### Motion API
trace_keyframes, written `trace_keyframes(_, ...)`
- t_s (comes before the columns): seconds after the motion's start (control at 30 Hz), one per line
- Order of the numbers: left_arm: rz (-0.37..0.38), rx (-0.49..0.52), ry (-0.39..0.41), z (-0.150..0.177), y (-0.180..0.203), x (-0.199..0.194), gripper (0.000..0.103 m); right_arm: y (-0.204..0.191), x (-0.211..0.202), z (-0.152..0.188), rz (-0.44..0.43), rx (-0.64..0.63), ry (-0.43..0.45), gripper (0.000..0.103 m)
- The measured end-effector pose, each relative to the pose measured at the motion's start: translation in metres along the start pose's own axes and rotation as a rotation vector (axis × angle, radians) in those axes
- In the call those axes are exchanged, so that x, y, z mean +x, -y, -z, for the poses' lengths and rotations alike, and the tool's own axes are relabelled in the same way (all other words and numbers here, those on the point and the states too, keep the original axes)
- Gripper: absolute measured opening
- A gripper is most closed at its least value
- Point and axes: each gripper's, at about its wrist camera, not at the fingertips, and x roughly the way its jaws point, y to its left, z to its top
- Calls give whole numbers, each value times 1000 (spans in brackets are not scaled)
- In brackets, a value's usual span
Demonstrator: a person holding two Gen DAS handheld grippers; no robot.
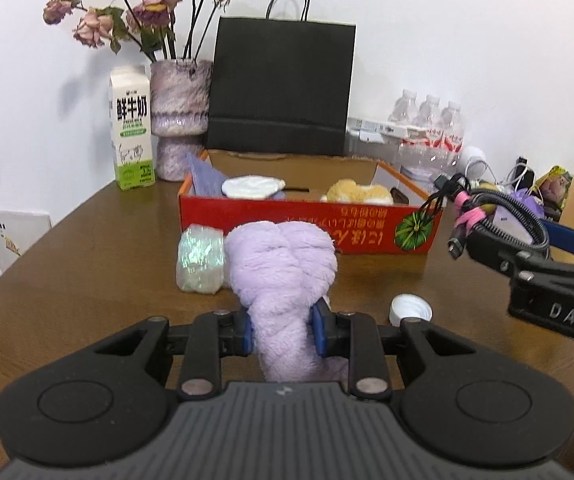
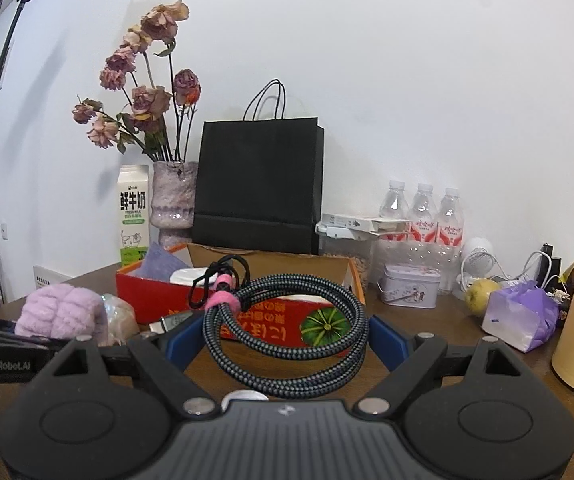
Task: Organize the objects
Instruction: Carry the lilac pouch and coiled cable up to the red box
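My left gripper (image 1: pixel 281 330) is clamped narrow on a fluffy lilac cloth (image 1: pixel 285 264); both blue pads (image 1: pixel 319 330) press into its lower, pinched part. The cloth's bottom end is hidden behind the gripper body, so I cannot tell whether it touches the table (image 1: pixel 87 264).

Landmark: red cardboard box (image 1: pixel 307 224). The cloth sits in front of the box, near its front wall. A shiny wrapped bundle (image 1: pixel 201 260) lies just beside the cloth, also before the box. A white bottle cap (image 1: pixel 410 309) lies on the table in front of the box's right end, partly covered by my gripper.

My right gripper (image 2: pixel 287 344) stands wide, its blue fingers (image 2: pixel 387 340) spanning a coiled braided cable (image 2: pixel 287 344) bound with a pink strap (image 2: pixel 223 298). The coil hangs in front of the box and blocks much of its front print.

Inside the box: a white round item (image 1: pixel 253 187) and an orange-and-white plush thing (image 1: pixel 361 194), both half hidden by the wall; identity unclear. Behind the box stands a black paper bag (image 1: pixel 283 88).
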Motion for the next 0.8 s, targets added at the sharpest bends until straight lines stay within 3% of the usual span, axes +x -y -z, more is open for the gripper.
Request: trace_keyframes(0.8,15,24,94,-54,1,29,27,-23,49,-36,-13,-26,24,87)
